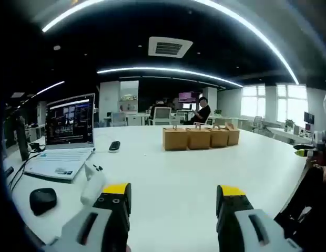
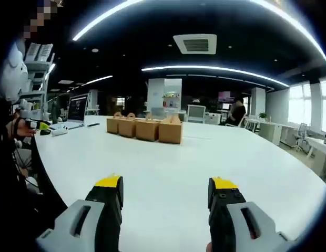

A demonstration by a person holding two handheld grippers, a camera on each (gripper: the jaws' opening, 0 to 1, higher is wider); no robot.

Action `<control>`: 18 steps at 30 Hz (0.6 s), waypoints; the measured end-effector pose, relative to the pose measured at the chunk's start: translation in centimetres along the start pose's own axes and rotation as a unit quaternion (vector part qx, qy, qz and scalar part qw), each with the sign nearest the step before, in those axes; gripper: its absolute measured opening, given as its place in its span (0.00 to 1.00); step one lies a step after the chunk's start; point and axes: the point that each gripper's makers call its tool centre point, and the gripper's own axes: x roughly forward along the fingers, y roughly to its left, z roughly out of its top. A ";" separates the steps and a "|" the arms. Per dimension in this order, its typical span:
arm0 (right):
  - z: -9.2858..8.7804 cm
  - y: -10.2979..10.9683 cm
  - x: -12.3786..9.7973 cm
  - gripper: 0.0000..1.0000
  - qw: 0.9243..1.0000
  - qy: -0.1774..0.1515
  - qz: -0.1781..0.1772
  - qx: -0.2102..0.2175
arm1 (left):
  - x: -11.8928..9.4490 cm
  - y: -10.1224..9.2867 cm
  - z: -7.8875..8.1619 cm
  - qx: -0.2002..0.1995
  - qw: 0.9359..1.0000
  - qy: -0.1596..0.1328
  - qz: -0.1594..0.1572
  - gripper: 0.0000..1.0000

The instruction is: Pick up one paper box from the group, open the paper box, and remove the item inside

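Left gripper (image 1: pixel 173 197): fingers spread, nothing between them, held above the table (image 1: pixel 173 168). Four boxes (image 1: pixel 201 137) stand in a row well ahead of the fingertips, slightly right of centre. A laptop (image 1: pixel 65 134) and a mouse (image 1: pixel 43 200) lie to the left finger's side.

Right gripper (image 2: pixel 165 191): fingers spread, empty. The boxes (image 2: pixel 147 128) stand well ahead, left of centre.

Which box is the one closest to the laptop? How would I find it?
Find the big white table with the open laptop at one side. Farther back stands a row of four brown paper boxes. Yours is the end box on the laptop's side, the only one with a neighbour on just its far side.
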 end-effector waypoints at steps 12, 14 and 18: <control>-0.3 0.2 0.0 0.65 1.000 0.006 0.003 0.004 | 0.4 -0.3 -0.3 -0.002 1.000 0.006 -0.005 0.66; -0.3 0.2 0.0 0.65 1.000 0.006 0.003 0.005 | 0.4 -0.3 -0.2 -0.001 1.000 0.007 -0.004 0.65; -0.5 0.2 0.0 0.65 1.000 0.005 0.003 0.010 | 0.5 -0.4 -0.1 0.000 1.000 0.006 -0.006 0.65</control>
